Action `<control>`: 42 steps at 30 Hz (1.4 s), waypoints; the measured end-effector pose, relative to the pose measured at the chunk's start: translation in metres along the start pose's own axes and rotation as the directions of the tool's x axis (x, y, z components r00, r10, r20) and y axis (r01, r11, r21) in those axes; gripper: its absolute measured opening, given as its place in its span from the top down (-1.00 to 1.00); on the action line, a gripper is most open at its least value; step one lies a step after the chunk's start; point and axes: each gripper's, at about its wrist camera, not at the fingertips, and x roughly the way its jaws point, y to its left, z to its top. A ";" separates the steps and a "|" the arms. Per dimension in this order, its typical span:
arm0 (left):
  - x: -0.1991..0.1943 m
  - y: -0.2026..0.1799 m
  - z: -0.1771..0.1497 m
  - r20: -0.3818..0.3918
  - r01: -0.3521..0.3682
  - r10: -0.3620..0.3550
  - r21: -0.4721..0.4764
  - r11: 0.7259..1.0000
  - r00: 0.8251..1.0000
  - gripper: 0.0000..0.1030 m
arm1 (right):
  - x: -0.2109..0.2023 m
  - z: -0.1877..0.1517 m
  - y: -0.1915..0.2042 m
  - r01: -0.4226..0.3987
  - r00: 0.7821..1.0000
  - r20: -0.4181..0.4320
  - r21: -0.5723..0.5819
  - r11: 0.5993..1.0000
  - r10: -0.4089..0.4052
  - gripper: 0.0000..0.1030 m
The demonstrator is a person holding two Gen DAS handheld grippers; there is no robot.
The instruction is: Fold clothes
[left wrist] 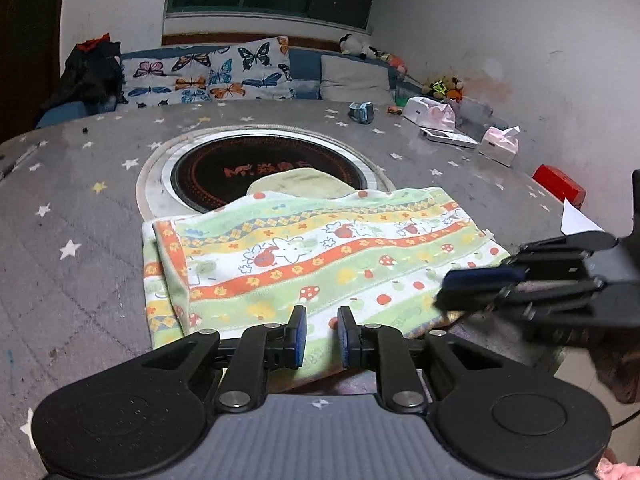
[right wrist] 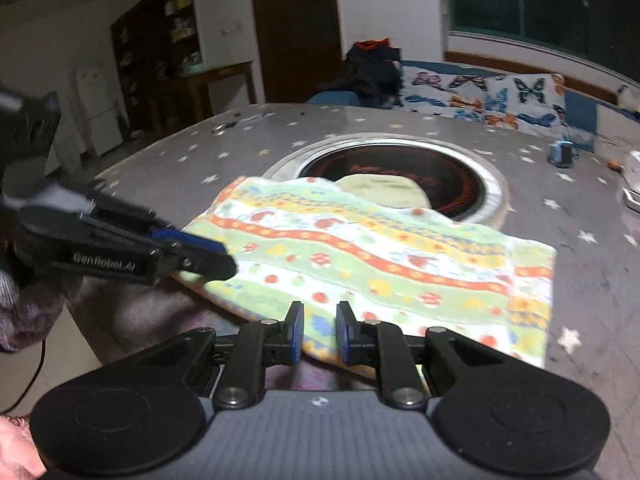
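Observation:
A folded children's cloth (left wrist: 320, 248) (right wrist: 380, 248), striped green, orange and yellow with mushrooms, lies flat on the grey star-patterned table (left wrist: 80, 208) (right wrist: 592, 280). Its far edge overlaps the round black hob (left wrist: 224, 176) (right wrist: 452, 176), where a pale yellow cloth (left wrist: 304, 184) (right wrist: 380, 190) shows behind it. My left gripper (left wrist: 322, 334) (right wrist: 216, 258) is at the cloth's near edge, jaws a little apart with fabric showing in the gap. My right gripper (right wrist: 320, 332) (left wrist: 460, 290) straddles the near edge by the right corner, also slightly apart.
At the table's right side stand a pink tissue box (left wrist: 500, 144), a white box (left wrist: 428, 114), a red box (left wrist: 558, 184) and a sheet of paper (left wrist: 576, 220). A small blue object (left wrist: 361, 112) sits at the back. A sofa with butterfly pillows (left wrist: 208, 72) lies beyond.

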 end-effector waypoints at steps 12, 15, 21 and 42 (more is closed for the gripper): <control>0.000 0.010 0.004 -0.018 0.023 -0.024 -0.040 0.999 1.000 0.61 | -0.018 0.001 -0.053 0.142 0.990 0.010 0.102 0.985 -0.143 0.68; 0.002 0.013 0.014 -0.013 0.008 -0.009 -0.041 0.999 1.000 0.60 | -0.013 0.015 -0.054 0.148 0.988 0.031 0.073 0.986 -0.151 0.68; 0.011 0.034 0.034 0.008 -0.051 0.051 -0.068 0.996 0.999 0.60 | 0.030 0.045 -0.069 0.140 0.989 0.027 0.069 0.988 -0.142 0.68; 0.035 0.080 0.054 -0.005 -0.120 0.121 -0.157 0.980 0.993 0.44 | 0.057 0.053 -0.086 0.186 0.982 0.005 0.088 0.979 -0.188 0.59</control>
